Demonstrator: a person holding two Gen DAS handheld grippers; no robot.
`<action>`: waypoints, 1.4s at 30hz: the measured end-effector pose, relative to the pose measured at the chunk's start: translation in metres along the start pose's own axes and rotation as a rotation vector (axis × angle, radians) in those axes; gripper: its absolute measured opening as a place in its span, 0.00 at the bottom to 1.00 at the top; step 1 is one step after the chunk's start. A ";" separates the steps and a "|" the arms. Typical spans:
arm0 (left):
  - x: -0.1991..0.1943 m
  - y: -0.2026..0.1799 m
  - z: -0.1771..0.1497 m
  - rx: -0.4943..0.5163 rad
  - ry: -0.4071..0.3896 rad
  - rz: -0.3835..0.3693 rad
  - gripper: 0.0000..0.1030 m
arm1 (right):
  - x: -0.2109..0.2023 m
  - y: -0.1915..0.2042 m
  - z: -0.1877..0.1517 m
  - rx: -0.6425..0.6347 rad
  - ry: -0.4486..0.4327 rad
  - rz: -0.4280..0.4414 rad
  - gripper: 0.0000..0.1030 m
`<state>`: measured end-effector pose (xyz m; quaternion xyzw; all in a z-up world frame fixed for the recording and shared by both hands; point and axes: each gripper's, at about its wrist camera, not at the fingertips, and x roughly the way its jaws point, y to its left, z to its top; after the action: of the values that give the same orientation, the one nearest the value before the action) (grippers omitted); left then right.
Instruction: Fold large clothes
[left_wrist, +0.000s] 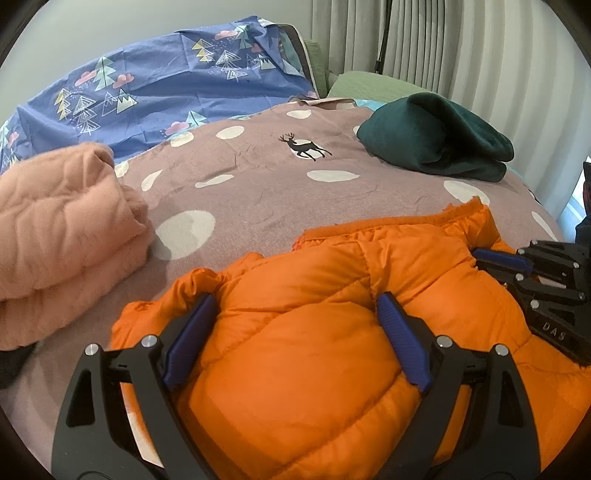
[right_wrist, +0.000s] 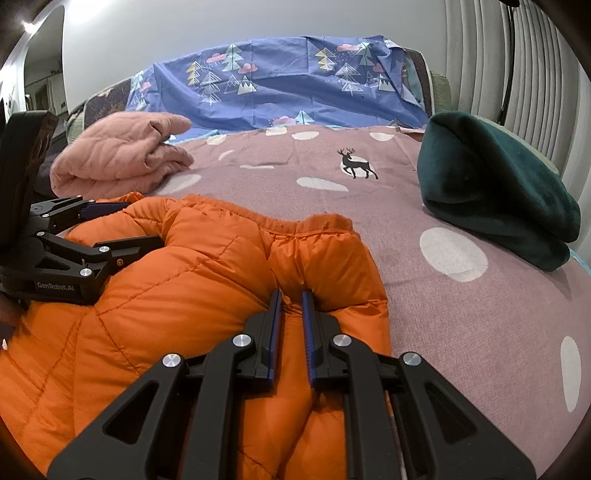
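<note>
Puffy quilted orange down jacket bunched at near edge of bed, on mauve bedspread with white spots and deer print. Left gripper with fingers wide apart, straddling a padded bulge of jacket. Right gripper with fingers nearly together, clamped on a pinched fold of jacket. Folded pink fleece blanket at left; folded dark green garment at right, both apart from jacket.

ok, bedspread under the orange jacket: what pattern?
Mauve bedspread with white ovals and a black deer; clearest in the right wrist view.
</note>
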<state>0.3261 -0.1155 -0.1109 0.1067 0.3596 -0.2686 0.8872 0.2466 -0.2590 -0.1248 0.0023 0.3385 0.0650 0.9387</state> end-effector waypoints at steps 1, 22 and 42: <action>-0.009 -0.002 0.002 0.003 -0.001 0.005 0.86 | -0.007 0.001 0.003 -0.009 0.001 -0.004 0.16; -0.061 -0.100 -0.065 0.261 -0.002 -0.061 0.91 | -0.065 0.038 -0.079 0.056 0.023 0.092 0.36; -0.110 -0.131 -0.120 0.343 -0.007 -0.092 0.94 | -0.104 0.042 -0.096 0.097 0.015 0.071 0.45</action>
<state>0.1185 -0.1349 -0.1202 0.2387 0.3098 -0.3669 0.8440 0.1017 -0.2343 -0.1309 0.0593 0.3479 0.0819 0.9321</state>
